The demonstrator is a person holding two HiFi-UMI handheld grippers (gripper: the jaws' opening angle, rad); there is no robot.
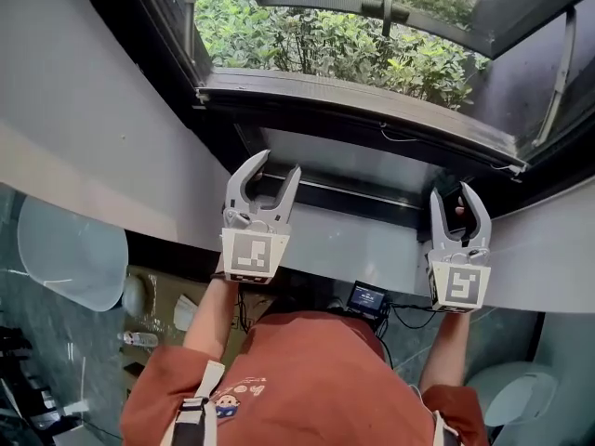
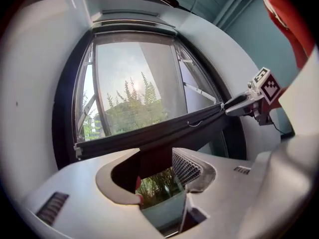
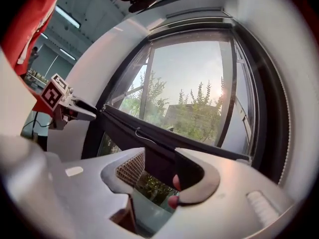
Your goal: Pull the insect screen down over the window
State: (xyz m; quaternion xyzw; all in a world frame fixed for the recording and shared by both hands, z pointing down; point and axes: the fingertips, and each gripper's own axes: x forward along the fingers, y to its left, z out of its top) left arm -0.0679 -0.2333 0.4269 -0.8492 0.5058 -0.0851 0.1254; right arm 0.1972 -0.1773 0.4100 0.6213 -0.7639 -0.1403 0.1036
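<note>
Left gripper [image 1: 272, 167] and right gripper [image 1: 454, 198] are raised near opposite ends of the bar [image 2: 149, 136], apparently so the pull comes down level. Both pairs of jaws stand spread, the dark bar crossing each gap, not yet pinched. The screen [image 2: 134, 78] hangs above the jaws, with bare greenery [image 2: 159, 185] below.

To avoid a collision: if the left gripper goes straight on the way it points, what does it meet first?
The left gripper would meet the dark pull bar of the insect screen, lying across its open jaws; they may be touching, depth is unclear.
</note>
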